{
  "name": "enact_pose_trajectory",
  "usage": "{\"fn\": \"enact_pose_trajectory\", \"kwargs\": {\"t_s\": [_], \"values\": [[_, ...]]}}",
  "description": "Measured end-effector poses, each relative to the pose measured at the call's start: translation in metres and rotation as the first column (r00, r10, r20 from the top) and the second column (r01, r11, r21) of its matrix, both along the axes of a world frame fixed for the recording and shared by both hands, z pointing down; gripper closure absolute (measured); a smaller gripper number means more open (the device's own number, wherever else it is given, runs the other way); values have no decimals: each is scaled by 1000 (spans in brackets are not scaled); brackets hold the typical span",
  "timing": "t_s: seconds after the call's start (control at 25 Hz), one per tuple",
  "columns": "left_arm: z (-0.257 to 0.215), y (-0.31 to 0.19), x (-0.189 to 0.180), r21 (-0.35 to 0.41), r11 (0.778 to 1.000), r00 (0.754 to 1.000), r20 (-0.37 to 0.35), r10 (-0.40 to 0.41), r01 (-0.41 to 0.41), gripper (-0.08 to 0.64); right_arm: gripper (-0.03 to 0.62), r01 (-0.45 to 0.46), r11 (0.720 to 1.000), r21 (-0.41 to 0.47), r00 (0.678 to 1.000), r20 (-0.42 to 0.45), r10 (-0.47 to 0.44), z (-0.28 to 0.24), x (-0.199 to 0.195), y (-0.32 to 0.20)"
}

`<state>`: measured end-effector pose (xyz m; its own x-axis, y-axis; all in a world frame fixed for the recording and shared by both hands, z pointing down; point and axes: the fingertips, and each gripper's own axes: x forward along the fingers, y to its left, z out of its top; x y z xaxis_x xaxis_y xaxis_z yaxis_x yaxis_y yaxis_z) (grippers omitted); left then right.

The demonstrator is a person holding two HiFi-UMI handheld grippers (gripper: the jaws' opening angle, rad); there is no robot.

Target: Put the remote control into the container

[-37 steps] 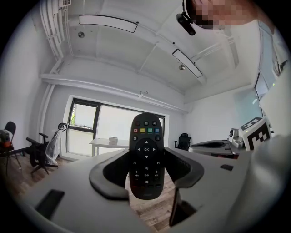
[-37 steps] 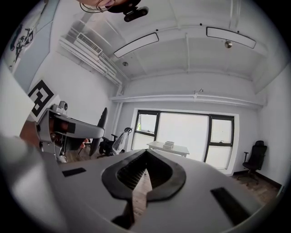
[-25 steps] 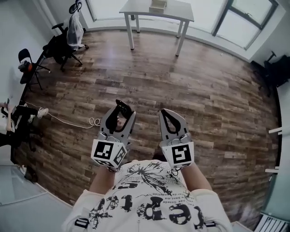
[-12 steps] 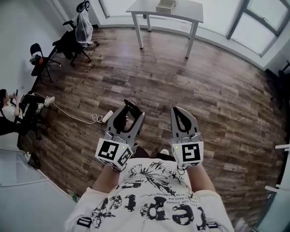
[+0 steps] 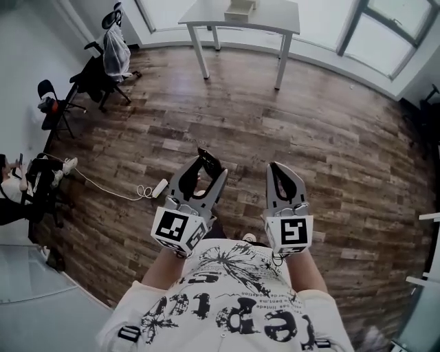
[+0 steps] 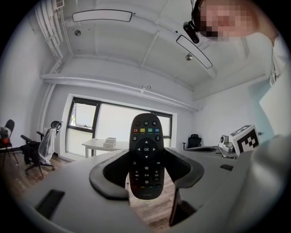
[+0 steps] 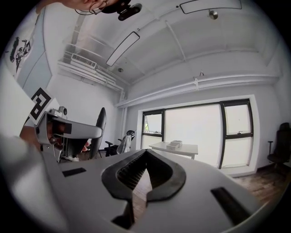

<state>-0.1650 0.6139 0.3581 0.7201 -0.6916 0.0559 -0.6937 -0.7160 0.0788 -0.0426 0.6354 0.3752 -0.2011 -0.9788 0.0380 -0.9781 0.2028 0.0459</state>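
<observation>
Wooden floor [image 5: 330,137] everywhere and not much else, so I'm using the white table [image 5: 275,17] by the windows as my marker. The left gripper [image 5: 208,165] has its jaws clamped on the lower half of the remote control [image 6: 146,154]. The remote stands upright with its buttons facing back at the person, aimed roughly toward that table. The right gripper [image 5: 283,172] is pinched fully closed, tips meeting, nothing in it. Both are held close to the person's body, well short of the table. The only container candidate I can spot is the small pale box [image 5: 239,9] on the table's top, though I can't tell if it's open. I'd call this the carry stage. Next up would be getting over to the table and lining the remote up above that box before letting go.
</observation>
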Motion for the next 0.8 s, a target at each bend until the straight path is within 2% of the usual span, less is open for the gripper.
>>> {"fn": "enact_pose_trajectory", "kwargs": {"t_s": [0.24,0.36,0.52,0.68,0.8], "values": [[-9,-80,10,2,996,994,-55,91,-91,311,591,-106,993,-50,992,-70,102,2,6,-61],[-11,-124,7,-5,988,986,-57,154,-155,311,591,-163,985,-57,985,-64,159,-1,1,-97],[-15,-186,-15,-7,979,978,-50,201,-202,311,591,-215,974,-76,976,-51,212,0,-25,-150],[-19,-243,-47,14,978,977,-24,210,-210,311,591,-247,965,-94,969,-32,245,2,-54,-204],[-13,-277,-73,-3,978,978,-6,208,-208,311,591,-255,962,-94,967,-23,254,4,-76,-238]]}}
